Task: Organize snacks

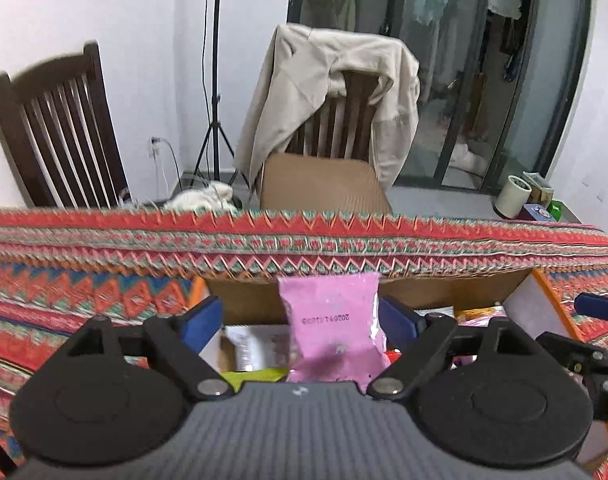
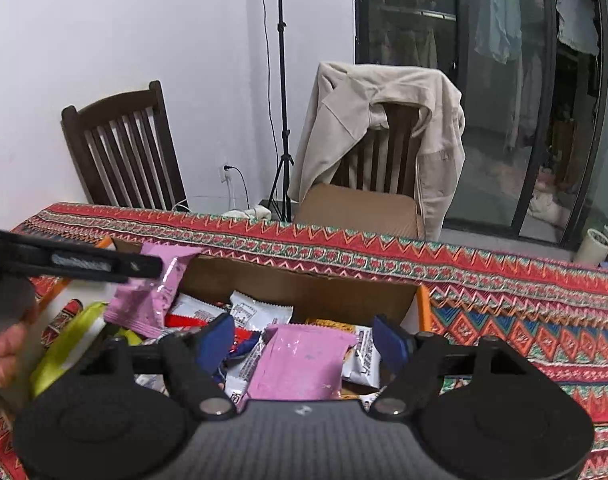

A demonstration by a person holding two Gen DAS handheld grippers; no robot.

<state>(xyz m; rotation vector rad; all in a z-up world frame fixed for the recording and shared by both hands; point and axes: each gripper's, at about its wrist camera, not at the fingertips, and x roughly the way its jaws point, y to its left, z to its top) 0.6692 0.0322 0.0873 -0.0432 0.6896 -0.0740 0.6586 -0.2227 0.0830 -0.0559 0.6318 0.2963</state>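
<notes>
left gripper (image 1: 299, 320): jaws wide, pink packet (image 1: 332, 332) upright between, long axis vertical
right gripper (image 2: 304, 340): wide, over box (image 2: 304, 284)
right view only: second pink packet (image 2: 299, 364) lying flat

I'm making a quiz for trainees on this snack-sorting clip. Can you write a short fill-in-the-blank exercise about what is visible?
1. The packet between the left gripper's fingers is ____ in colour.
2. The snacks lie in an open ____ box.
3. The jacket is draped over a ____.
4. Both grippers' jaws stand ____.

Missing words: pink; cardboard; chair; open
</notes>
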